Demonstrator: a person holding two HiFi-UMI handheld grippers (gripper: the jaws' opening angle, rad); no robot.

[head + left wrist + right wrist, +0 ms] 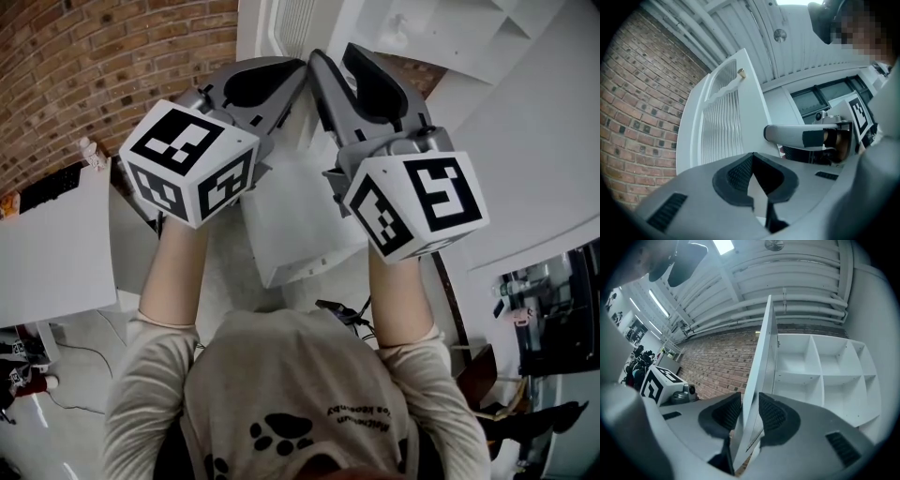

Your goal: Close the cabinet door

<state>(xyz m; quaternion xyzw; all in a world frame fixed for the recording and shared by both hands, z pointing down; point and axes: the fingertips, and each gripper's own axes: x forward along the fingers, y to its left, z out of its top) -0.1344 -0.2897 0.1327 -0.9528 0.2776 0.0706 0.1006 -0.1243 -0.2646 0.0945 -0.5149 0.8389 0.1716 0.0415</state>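
The white cabinet door (761,352) stands open, seen edge-on in the right gripper view, with the cabinet's empty white shelves (820,376) to its right. My right gripper (749,405) is open, its two pads on either side of the door's edge. In the left gripper view the door (740,117) shows its ribbed panel and a small brass knob (741,72). My left gripper (753,153) is shut with nothing in it, close to the door's face. In the head view both grippers, left (292,70) and right (339,61), are raised side by side at the door (298,23).
A brick wall (94,66) runs behind and left of the door. A white panel (56,244) stands at lower left and a white box (300,225) lies below the grippers. Dark equipment (553,309) is at the right.
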